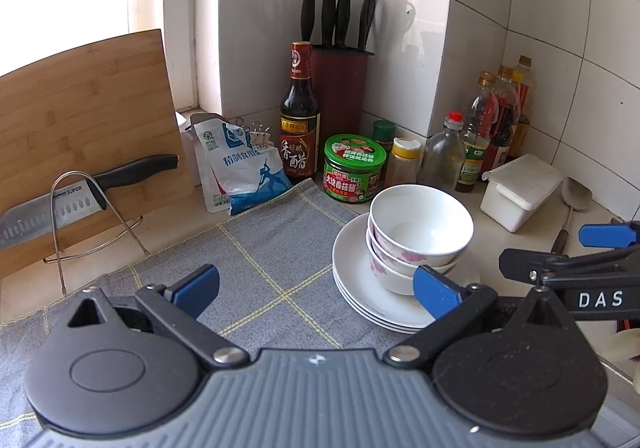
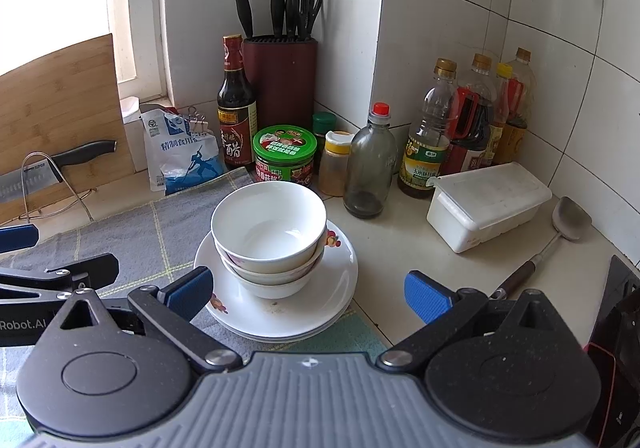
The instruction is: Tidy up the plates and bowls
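Three white bowls (image 1: 420, 226) (image 2: 269, 224) with pink flower prints are nested on a stack of white plates (image 1: 354, 280) (image 2: 340, 280) at the right edge of a grey checked cloth (image 1: 256, 260) (image 2: 132, 236). My left gripper (image 1: 316, 286) is open above the cloth, left of the stack, with its right fingertip in front of the lowest bowl. My right gripper (image 2: 308, 292) is open and hovers just in front of the stack, empty. Each gripper's arm shows at the edge of the other's view.
Behind the stack stand a green-lidded jar (image 2: 285, 156), a vinegar bottle (image 2: 236, 104), a knife block (image 2: 282, 80), a salt bag (image 2: 180, 152) and several oil bottles (image 2: 468, 120). A white lidded box (image 2: 488, 204) and a ladle (image 2: 568, 224) lie to the right. A cutting board with a knife (image 1: 80, 184) stands at left.
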